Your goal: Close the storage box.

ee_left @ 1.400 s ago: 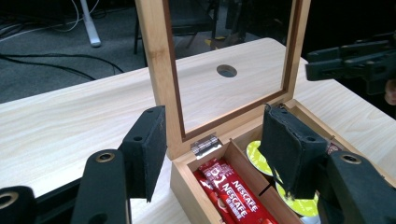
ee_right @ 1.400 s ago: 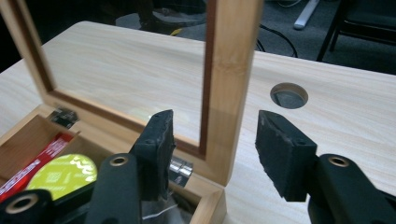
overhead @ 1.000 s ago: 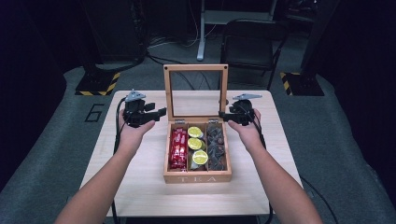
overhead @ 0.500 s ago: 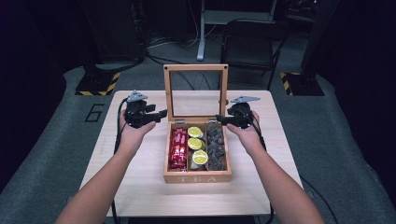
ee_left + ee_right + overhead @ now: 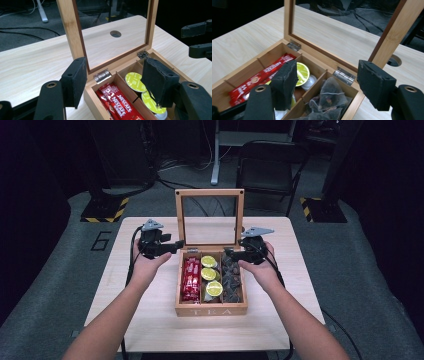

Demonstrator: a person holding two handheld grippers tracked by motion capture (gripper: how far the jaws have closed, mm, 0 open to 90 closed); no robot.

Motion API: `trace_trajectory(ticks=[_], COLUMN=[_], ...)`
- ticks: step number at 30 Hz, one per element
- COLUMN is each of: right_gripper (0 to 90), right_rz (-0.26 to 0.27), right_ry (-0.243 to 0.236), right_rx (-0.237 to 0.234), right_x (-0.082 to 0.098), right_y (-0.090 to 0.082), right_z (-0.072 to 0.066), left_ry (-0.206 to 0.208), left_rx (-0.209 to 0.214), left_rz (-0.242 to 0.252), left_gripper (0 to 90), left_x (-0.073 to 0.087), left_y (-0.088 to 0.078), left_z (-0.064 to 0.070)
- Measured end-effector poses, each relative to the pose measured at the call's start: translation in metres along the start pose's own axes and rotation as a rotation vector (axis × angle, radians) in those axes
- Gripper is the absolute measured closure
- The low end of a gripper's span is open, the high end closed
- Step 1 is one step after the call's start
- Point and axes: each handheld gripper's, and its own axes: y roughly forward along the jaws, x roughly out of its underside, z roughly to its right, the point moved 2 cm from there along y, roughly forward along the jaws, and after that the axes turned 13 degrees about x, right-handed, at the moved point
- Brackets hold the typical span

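Both arms reach forward over the desk point(image 5: 150, 320). The wooden tea box point(image 5: 211, 309) sits in the middle, lid up. The left gripper point(image 5: 176, 245) and right gripper point(image 5: 231, 253) flank its back corners, jaws spread wide, pinching nothing.

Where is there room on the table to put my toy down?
Bare table lies left of the tea box, right of it, and in front. Inside the box all three compartments are full, and both tools crowd its back corners.
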Motion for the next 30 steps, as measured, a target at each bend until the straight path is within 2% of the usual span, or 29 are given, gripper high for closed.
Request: trace_trajectory(ticks=[6,10,15,23,30], right_gripper=[32.2,33.4,33.4,33.5,33.7], right_rz=[0.004,0.019,0.019,0.011,0.01], right_ry=[0.002,-0.026,-0.029,-0.029,-0.036], right_rx=[-0.024,-0.031,-0.042,-0.056,-0.07], right_x=[0.003,0.006,0.01,0.017,0.022], right_y=[-0.009,-0.014,-0.018,-0.016,-0.015], right_z=[-0.005,-0.006,-0.006,-0.011,-0.018], left_ry=[0.026,0.031,0.016,0.012,0.025], left_rx=[0.011,0.012,0.015,0.02,0.015], left_rz=[-0.008,-0.003,-0.003,-0.005,-0.005], left_gripper=[36.9,36.9,37.4,37.7,37.7], left_x=[0.001,0.003,0.007,0.01,0.01], left_y=[-0.004,-0.008,-0.01,-0.012,-0.013], left_z=[0.004,0.003,0.001,0.001,0.002])
